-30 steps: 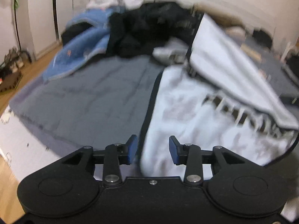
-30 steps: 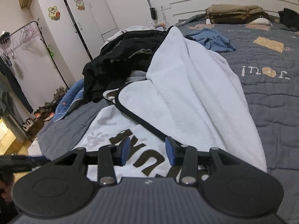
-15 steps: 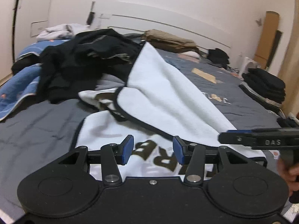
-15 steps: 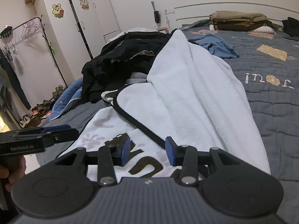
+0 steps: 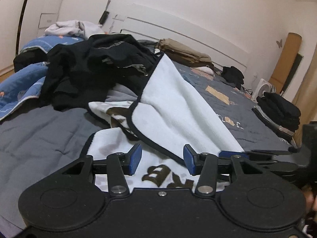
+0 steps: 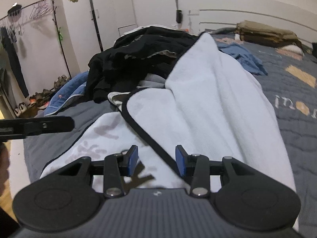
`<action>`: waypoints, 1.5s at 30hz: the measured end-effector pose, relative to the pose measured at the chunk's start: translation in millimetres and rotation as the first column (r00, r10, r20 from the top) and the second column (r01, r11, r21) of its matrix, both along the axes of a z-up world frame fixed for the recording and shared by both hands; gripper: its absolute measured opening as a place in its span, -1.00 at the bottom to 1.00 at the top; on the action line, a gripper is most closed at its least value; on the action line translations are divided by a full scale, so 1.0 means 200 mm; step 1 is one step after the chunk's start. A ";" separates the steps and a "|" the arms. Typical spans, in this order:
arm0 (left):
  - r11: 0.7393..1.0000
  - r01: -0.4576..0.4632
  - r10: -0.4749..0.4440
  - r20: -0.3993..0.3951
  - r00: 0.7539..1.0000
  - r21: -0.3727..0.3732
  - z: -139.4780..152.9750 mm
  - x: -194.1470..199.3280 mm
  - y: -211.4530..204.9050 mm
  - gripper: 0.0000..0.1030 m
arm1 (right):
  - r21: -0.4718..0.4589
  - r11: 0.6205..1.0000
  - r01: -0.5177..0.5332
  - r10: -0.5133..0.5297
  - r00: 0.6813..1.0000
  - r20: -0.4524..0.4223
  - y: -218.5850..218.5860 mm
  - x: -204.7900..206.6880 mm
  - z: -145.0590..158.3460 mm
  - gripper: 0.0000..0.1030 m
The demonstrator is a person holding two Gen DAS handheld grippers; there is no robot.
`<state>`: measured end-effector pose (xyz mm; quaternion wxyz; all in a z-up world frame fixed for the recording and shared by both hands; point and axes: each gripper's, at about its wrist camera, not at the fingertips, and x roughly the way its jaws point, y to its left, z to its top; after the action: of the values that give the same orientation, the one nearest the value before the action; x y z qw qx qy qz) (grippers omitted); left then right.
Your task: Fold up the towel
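A white towel [image 5: 178, 111] with black trim and brown letters lies crumpled on the grey bed; its far part is draped up over a clothes pile and one corner is folded back. My left gripper [image 5: 161, 158] hovers open over the towel's near end, and nothing sits between its blue pads. The right gripper [image 6: 156, 159] is open too, above the black trim line of the towel [image 6: 208, 99]. Each gripper shows in the other's view: the right gripper [image 5: 257, 152] at the right edge, the left gripper [image 6: 39, 126] at the left.
A heap of black clothes [image 5: 95, 67] and a blue quilt [image 5: 17, 91] lie behind the towel. Folded khaki items [image 5: 184, 51] sit by the headboard, and a dark folded stack [image 5: 277, 111] at the right. A clothes rack [image 6: 23, 19] and shoes [image 6: 37, 99] stand left of the bed.
The left view has swung right from the bed's left side onto the towel, and its jaws have widened a little. The right gripper has shifted, and the left gripper has come into its view.
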<state>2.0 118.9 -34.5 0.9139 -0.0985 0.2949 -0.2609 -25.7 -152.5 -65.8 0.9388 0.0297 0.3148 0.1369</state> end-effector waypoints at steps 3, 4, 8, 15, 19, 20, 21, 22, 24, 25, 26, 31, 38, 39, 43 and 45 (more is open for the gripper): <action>1.000 -0.004 0.004 0.005 1.000 -0.013 0.01 0.02 0.03 -0.10 | -0.022 0.999 -0.044 0.045 0.999 0.011 0.07 0.08 -0.01 -0.21; 1.000 -0.008 0.008 0.005 1.000 -0.017 0.02 0.03 0.05 -0.10 | -0.035 0.998 -0.058 0.059 0.998 0.014 0.10 0.10 -0.01 -0.21; 0.998 -0.029 0.029 0.001 1.000 -0.052 0.03 0.07 0.10 -0.10 | -0.112 0.988 -0.109 0.112 0.993 0.023 0.19 0.20 -0.04 -0.21; 0.989 -0.075 0.070 -0.039 0.997 -0.125 0.03 0.13 0.16 -0.10 | -0.166 0.973 -0.159 0.162 0.987 0.005 0.29 0.35 -0.11 -0.21; 0.984 -0.110 0.101 -0.068 0.993 -0.140 0.02 0.16 0.18 -0.10 | -0.214 0.957 -0.196 0.203 0.979 0.011 0.36 0.40 -0.15 -0.19; 0.982 -0.118 0.108 -0.075 0.991 -0.144 0.02 0.16 0.19 -0.10 | -0.223 0.952 -0.209 0.217 0.976 0.011 0.38 0.41 -0.15 -0.18; 0.981 -0.123 0.112 -0.079 0.991 -0.149 0.02 0.17 0.19 -0.10 | -0.237 0.947 -0.216 0.225 0.974 0.010 0.39 0.42 -0.16 -0.12; 0.981 -0.124 0.113 -0.080 0.990 -0.152 0.02 0.17 0.19 -0.10 | -0.259 0.942 -0.214 0.224 0.975 0.010 0.41 0.43 -0.17 -0.06; 0.980 -0.123 0.112 -0.080 0.990 -0.158 0.02 0.17 0.19 -0.10 | -0.302 0.930 -0.209 0.223 0.975 0.010 0.43 0.45 -0.20 -0.04; 0.979 -0.123 0.111 -0.081 0.990 -0.160 0.02 0.17 0.19 -0.10 | -0.321 0.924 -0.207 0.221 0.975 0.010 0.44 0.46 -0.21 -0.05; 0.979 -0.123 0.111 -0.081 0.991 -0.163 0.02 0.17 0.19 -0.10 | -0.329 0.922 -0.202 0.217 0.976 0.012 0.44 0.47 -0.22 -0.07; 0.979 -0.123 0.111 -0.083 0.990 -0.160 0.02 0.16 0.18 -0.10 | -0.172 0.975 -0.140 0.146 0.989 0.022 0.32 0.48 -0.17 -0.85; 0.983 -0.107 0.095 -0.082 0.992 -0.149 0.02 0.15 0.13 -0.10 | -0.047 0.998 0.029 -0.024 0.993 0.115 0.08 0.36 0.02 -0.89; 0.984 -0.103 0.092 -0.082 0.992 -0.148 0.02 0.15 0.12 -0.10 | -0.032 0.998 0.057 -0.052 0.990 0.132 0.03 0.33 0.05 -0.89; 0.986 -0.086 0.075 -0.078 0.994 -0.144 0.02 0.14 0.08 -0.10 | -0.006 0.985 0.175 -0.170 0.965 0.199 -0.18 0.19 0.17 -0.90; 0.988 -0.071 0.061 -0.074 0.995 -0.140 0.02 0.13 0.05 -0.10 | 0.008 0.972 0.235 -0.231 0.950 0.212 -0.30 0.11 0.22 -0.90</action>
<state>28.3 128.3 -30.9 0.9019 -0.1822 0.3039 -0.2472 -4.5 -213.4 -21.3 0.9767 0.0437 0.2087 0.0246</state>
